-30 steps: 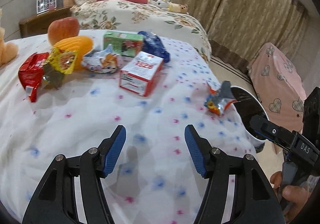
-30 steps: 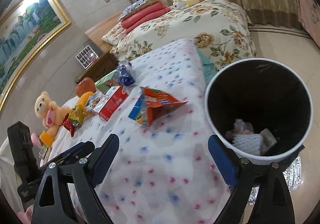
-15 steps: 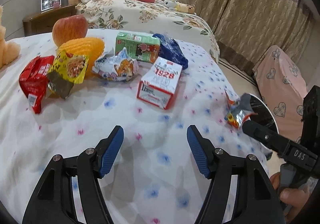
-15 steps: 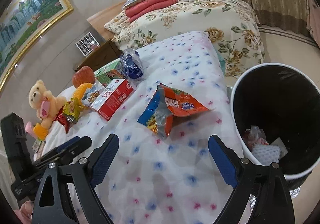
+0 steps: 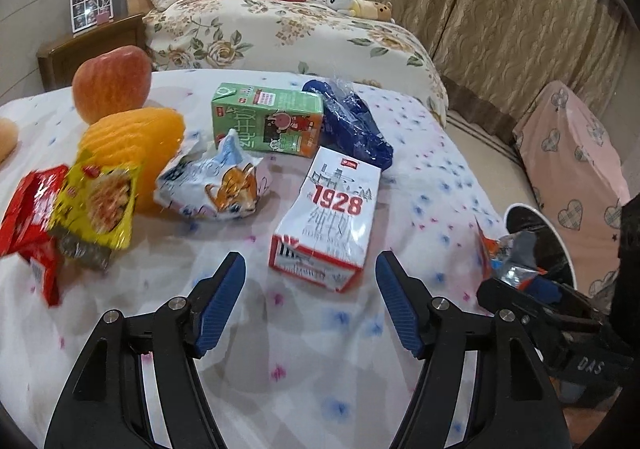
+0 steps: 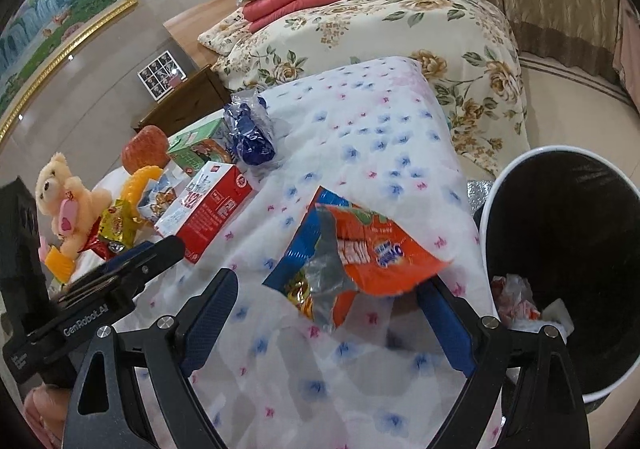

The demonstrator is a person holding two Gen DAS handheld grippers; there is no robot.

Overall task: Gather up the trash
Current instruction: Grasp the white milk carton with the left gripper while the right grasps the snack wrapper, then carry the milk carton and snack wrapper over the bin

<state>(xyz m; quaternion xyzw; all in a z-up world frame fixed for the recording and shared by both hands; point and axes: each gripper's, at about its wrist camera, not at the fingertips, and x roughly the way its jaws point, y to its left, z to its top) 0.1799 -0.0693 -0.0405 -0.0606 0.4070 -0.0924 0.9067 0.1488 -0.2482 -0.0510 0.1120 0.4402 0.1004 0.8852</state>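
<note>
My left gripper (image 5: pixel 310 303) is open, with the red-and-white 1928 milk carton (image 5: pixel 328 223) just ahead between its jaws, not gripped. Behind it lie a cartoon wrapper (image 5: pixel 216 185), a green carton (image 5: pixel 270 121), a blue bag (image 5: pixel 352 125), and a yellow packet (image 5: pixel 98 205) and red packet (image 5: pixel 28 225). My right gripper (image 6: pixel 330 323) is open around an orange-and-blue snack bag (image 6: pixel 360 257) on the bed; the bag's edge overlaps the right finger. The black bin (image 6: pixel 576 249) with a white rim stands right of it, trash inside.
An apple (image 5: pixel 112 83), a yellow ridged fruit-like thing (image 5: pixel 136 133) and a teddy bear (image 6: pixel 68 197) sit on the dotted white bedspread (image 5: pixel 280 349). A flowered bed (image 6: pixel 392 29) lies beyond. A pink heart-pattern cover (image 5: pixel 572 161) stands past the bin.
Both grippers moved forward. The left closed in on the 1928 carton. The right came up to the orange snack bag, which now lies between its fingers.
</note>
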